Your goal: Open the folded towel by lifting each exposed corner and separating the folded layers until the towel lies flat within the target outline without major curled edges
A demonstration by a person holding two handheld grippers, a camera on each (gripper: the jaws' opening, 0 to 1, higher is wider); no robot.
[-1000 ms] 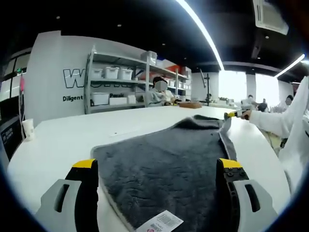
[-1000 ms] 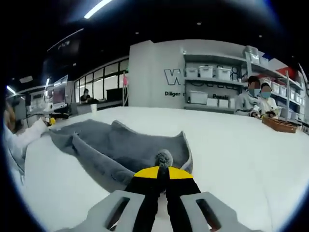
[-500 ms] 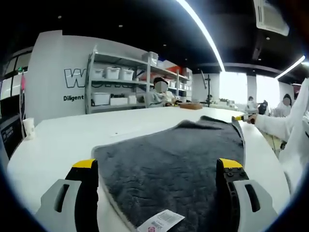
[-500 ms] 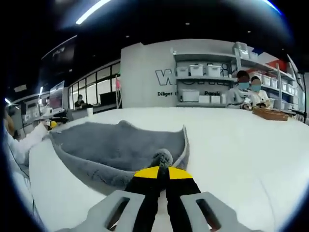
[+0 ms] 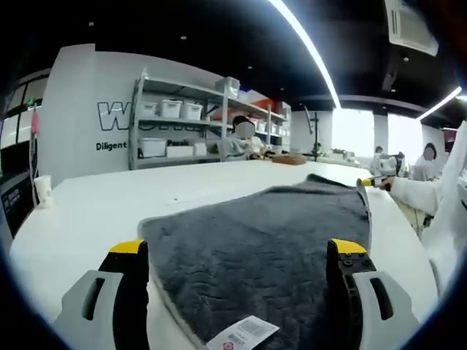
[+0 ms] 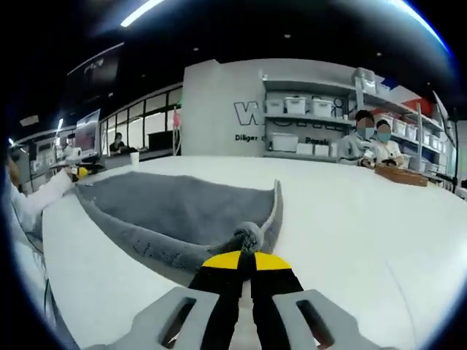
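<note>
That grey towel (image 5: 270, 248) looks thick and floppy, so grab corners: right gripper (image 6: 246, 257) is pinching one near the white table's (image 6: 350, 219) edge, left gripper (image 5: 237, 251) jaws wide apart.

White table (image 5: 87, 211) bearing a grey towel (image 5: 270, 240) (label at its near edge) and, far left, a paper cup (image 5: 43, 194).

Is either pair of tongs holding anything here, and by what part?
The right tongs are shut on a corner of the grey towel. The left tongs are open, holding nothing.
</note>
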